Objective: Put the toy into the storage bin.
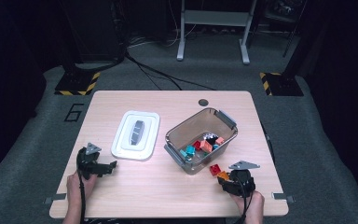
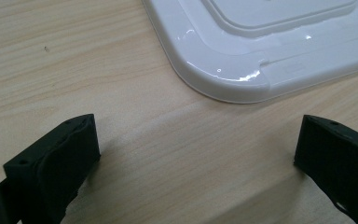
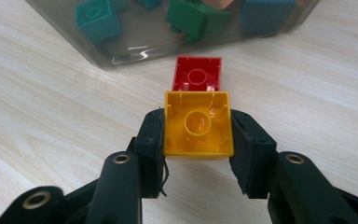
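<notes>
My right gripper (image 3: 196,135) is shut on a yellow brick (image 3: 198,123), hollow underside facing the camera, both pads pressed on its sides. Just beyond it a red brick (image 3: 197,73) lies on the table, also underside up, close to the clear bin (image 3: 135,49). From above, the right gripper (image 1: 230,179) sits at the table's front right with the yellow brick (image 1: 223,176) and the red brick (image 1: 215,169) beside the bin (image 1: 175,135), which holds several coloured bricks. My left gripper (image 2: 196,149) stands open over bare wood near the white lid (image 2: 242,79); from above the left gripper (image 1: 106,167) rests front left.
The white lid (image 1: 135,135) lies flat left of the bin. A round cable hole (image 1: 203,102) is near the table's far edge. Metal brackets stick out at the front corners (image 1: 56,199). A desk frame and cables stand on the floor behind.
</notes>
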Motion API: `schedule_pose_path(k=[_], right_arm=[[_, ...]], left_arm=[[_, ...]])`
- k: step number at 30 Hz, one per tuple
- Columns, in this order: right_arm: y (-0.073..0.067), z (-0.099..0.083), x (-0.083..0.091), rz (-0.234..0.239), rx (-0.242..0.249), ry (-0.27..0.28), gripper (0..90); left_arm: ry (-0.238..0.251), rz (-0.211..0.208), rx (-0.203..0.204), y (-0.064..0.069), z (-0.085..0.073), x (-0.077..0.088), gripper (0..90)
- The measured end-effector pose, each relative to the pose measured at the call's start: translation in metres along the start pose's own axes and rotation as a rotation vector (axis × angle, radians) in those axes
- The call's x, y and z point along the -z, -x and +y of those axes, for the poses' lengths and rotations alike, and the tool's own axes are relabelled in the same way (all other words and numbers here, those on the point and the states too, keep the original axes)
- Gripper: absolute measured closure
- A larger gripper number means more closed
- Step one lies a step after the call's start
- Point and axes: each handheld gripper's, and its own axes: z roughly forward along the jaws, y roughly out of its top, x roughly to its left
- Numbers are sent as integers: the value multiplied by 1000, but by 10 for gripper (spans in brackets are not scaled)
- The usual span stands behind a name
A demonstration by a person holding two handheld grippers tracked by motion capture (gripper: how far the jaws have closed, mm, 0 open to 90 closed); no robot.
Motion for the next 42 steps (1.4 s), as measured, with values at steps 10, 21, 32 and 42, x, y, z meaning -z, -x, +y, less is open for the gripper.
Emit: schedule_pose_path(k=[10, 21, 32, 42], right_arm=[[5, 12, 13, -10, -7, 22, 592], [13, 24, 20, -25, -15, 43, 592], [18, 40, 36, -50, 5, 58, 592], [17, 61, 53, -60, 30, 90, 592]], left_arm=[[0, 0, 0, 0, 0, 0, 0], [0, 0, 0, 0, 0, 0, 0], [0, 0, 0, 0, 0, 0, 0], [0, 0, 0, 0, 0, 0, 0]])
